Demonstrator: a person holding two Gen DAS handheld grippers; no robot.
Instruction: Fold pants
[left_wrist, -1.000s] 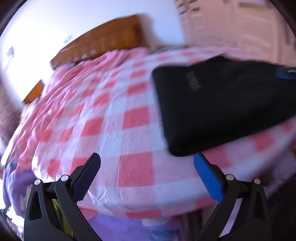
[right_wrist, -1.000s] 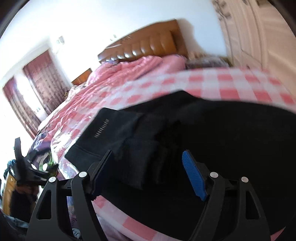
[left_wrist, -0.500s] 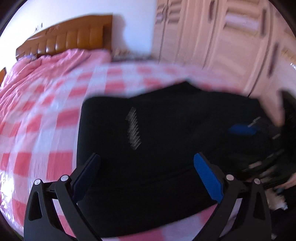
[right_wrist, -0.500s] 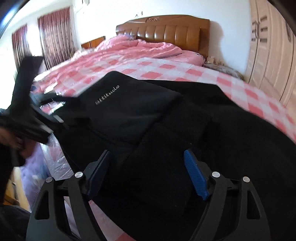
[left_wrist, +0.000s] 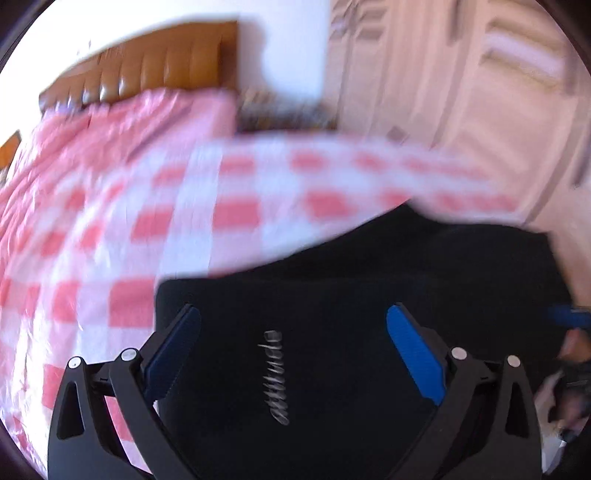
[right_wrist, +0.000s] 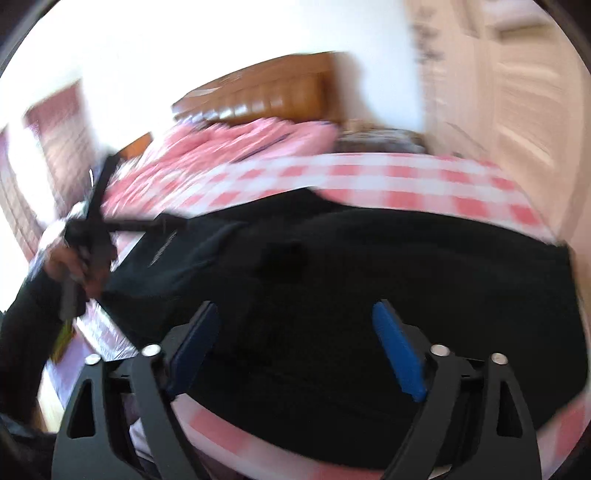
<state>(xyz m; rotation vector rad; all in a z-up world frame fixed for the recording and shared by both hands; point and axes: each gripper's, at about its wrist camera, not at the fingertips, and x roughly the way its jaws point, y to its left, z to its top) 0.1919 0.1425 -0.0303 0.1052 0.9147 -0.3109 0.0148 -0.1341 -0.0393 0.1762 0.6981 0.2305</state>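
Black pants (left_wrist: 332, 302) with pale lettering lie partly folded on the pink checked bedspread (left_wrist: 110, 229), near the bed's front edge. My left gripper (left_wrist: 293, 332) is open and empty, hovering over the lettered part. My right gripper (right_wrist: 295, 332) is open and empty over the wider part of the pants (right_wrist: 369, 266). The left gripper also shows in the right wrist view (right_wrist: 92, 229), held in a hand at the pants' left end. Both views are blurred.
A brown padded headboard (left_wrist: 147, 62) stands at the far end of the bed. Pale wardrobe doors (left_wrist: 461, 92) run along the right side. Dark red curtains (right_wrist: 62, 129) hang at the far left. The bed's front edge (right_wrist: 258, 443) lies just under my right gripper.
My left gripper has swung right from the bare bedspread to over the pants and moved closer. My right gripper has stayed over the pants, shifting slightly. Both stay open.
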